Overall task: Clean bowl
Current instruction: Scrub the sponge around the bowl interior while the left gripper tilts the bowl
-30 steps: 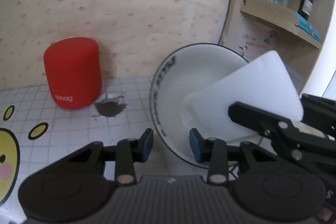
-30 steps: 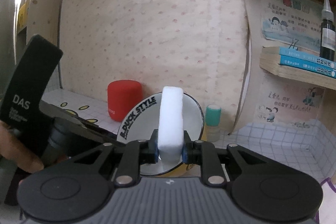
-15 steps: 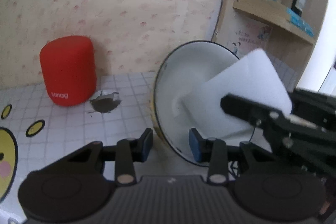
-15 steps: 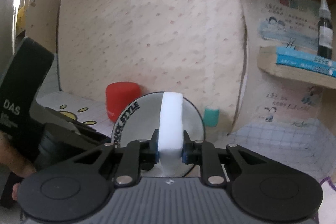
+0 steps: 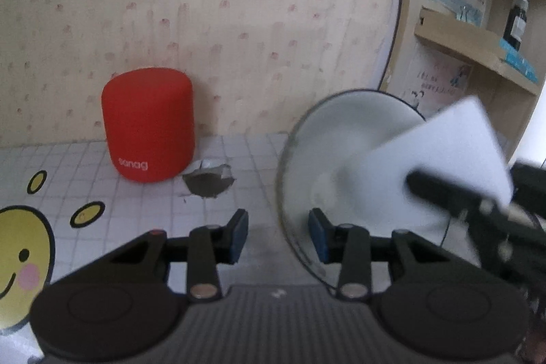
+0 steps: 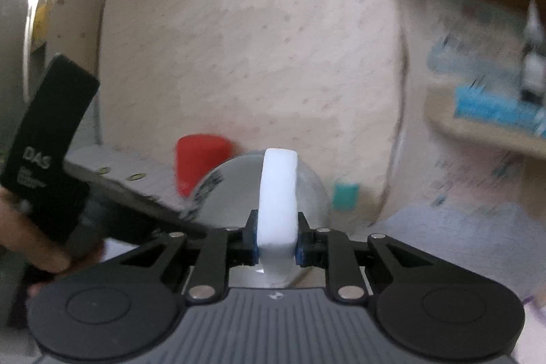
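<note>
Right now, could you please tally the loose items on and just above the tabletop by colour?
White: 2, the bowl and the sponge
Red: 1, the cylinder
Teal: 1, the small container
Total: 4

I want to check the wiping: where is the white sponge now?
The white sponge is clamped in the right gripper, inside the tilted bowl; in the left wrist view it is at the right, right of the red speaker.
</note>
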The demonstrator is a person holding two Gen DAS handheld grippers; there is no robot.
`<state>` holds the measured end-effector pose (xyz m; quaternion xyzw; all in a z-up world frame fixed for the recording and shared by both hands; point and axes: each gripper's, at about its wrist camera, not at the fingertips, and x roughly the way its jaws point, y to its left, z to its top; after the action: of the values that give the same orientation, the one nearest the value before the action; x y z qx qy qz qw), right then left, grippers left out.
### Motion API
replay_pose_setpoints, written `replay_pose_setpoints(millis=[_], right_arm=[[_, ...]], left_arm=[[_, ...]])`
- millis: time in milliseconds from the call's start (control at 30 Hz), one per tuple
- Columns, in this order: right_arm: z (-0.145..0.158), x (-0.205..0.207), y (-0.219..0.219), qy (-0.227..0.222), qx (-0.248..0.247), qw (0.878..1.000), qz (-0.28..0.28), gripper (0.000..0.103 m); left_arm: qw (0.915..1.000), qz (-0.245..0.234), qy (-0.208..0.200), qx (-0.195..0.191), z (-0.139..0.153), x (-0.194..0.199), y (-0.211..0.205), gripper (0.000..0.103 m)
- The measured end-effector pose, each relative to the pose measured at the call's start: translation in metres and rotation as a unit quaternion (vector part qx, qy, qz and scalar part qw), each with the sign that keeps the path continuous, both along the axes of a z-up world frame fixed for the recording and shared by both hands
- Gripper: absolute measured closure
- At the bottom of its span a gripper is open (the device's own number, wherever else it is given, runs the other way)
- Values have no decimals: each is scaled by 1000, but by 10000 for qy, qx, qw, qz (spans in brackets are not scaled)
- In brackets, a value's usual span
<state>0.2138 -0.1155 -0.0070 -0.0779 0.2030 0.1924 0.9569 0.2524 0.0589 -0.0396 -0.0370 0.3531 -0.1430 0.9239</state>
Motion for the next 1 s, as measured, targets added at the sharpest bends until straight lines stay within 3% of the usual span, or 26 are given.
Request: replay_pose_setpoints(millis=[267, 500, 667, 800, 1000], right_arm=[[-2, 6, 4, 459, 84, 9981, 394, 85], [3, 5, 4, 194, 97, 9995, 237, 85], [5, 12, 21, 208, -329, 9989, 254, 85], [2, 18, 16, 472, -7, 9981, 404, 84], [-3, 15, 17, 566, 31, 9960, 686, 84]], left_arm=[[9999, -88, 59, -5, -3, -6, 1, 66], [9999, -94, 47, 24, -4, -7, 1, 66], [10000, -47, 57, 31, -3, -7, 4, 68], [10000, 4, 89, -29, -2, -6, 9, 68], [9998, 154, 30, -141, 0, -5, 16, 67]])
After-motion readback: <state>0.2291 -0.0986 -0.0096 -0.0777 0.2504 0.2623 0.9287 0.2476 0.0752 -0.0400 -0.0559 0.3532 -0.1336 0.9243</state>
